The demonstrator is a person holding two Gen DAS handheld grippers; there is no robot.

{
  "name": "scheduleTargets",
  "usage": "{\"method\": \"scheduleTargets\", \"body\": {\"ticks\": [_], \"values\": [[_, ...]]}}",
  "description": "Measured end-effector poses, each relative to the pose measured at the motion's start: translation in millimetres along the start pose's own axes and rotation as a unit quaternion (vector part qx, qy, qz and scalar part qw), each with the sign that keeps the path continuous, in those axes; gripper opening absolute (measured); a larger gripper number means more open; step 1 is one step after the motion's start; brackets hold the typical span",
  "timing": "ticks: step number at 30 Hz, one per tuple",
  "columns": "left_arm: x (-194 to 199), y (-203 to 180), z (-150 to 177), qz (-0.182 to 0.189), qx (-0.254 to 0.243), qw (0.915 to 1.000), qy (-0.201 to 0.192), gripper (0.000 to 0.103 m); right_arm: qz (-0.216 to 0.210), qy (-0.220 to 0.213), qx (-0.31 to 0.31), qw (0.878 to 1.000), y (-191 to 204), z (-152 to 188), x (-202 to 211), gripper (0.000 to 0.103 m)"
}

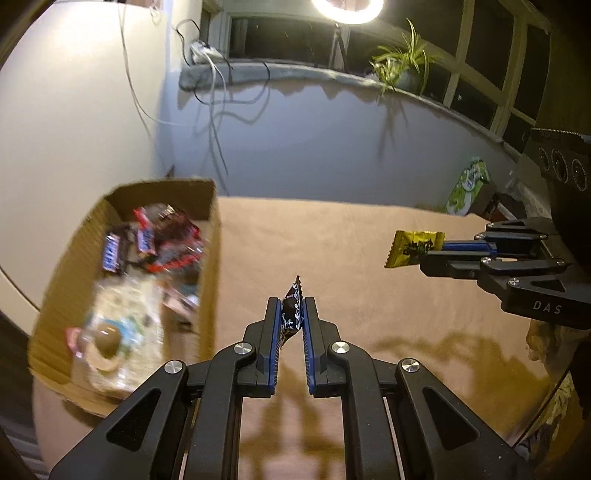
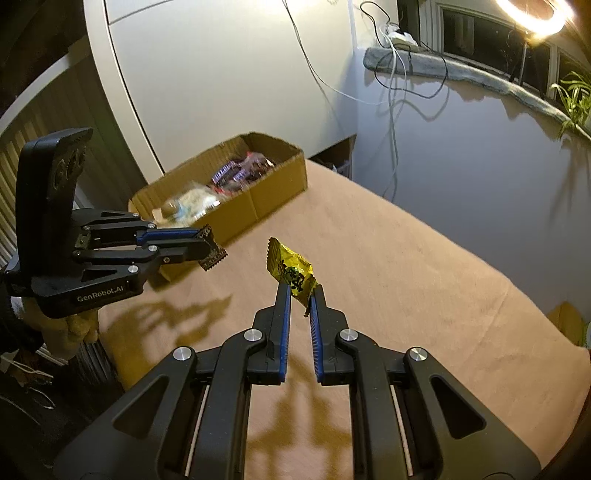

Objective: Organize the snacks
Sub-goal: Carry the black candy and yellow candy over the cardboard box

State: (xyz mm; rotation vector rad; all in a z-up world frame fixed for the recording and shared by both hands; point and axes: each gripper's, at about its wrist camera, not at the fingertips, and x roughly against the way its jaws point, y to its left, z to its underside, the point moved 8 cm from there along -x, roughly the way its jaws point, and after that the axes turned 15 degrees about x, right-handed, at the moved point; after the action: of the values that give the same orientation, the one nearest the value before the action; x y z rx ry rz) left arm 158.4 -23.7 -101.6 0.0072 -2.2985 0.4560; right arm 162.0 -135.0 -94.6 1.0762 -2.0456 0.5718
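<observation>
My left gripper point(image 1: 291, 301) is shut on a small black candy packet point(image 1: 291, 312) and holds it above the tan table, just right of the cardboard box point(image 1: 212, 236). The box holds several snack bars and a cookie pack point(image 1: 118, 328). My right gripper point(image 2: 300, 290) is shut on a yellow candy packet point(image 2: 293, 271) above the table's middle. In the left wrist view the right gripper point(image 1: 430, 254) comes in from the right with the yellow packet point(image 1: 412, 253). In the right wrist view the left gripper point(image 2: 207, 245) holds the black packet point(image 2: 214, 258) near the box point(image 2: 258, 199).
A green snack bag point(image 1: 466, 186) stands at the table's far right edge. The tan table point(image 2: 406, 277) runs up to a wall with hanging cables point(image 2: 393, 92). A potted plant point(image 1: 402, 62) sits on the window sill. A ring light point(image 1: 347, 9) shines above.
</observation>
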Motion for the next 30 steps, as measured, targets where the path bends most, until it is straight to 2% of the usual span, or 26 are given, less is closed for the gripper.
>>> {"method": "scheduleTargets", "body": {"ticks": [10, 19, 30], "values": [[20.5, 41.0, -26.2, -0.006, 0.010, 0.9996, -0.027, 0.010, -0.006, -0.007, 0.020, 1.000, 27.7, -50.8, -17.3, 0.010], [37.1, 82.6, -45.1, -0.006, 0.025, 0.9986, -0.046, 0.010, -0.021, -0.004, 0.036, 0.999, 57.1, -100.0, -53.5, 0.010], [39.9, 121.6, -54.0, -0.011, 0.037, 0.9978, -0.053, 0.010, -0.036, 0.019, 0.051, 0.998, 77.8, -129.4, -100.6, 0.010]]}}
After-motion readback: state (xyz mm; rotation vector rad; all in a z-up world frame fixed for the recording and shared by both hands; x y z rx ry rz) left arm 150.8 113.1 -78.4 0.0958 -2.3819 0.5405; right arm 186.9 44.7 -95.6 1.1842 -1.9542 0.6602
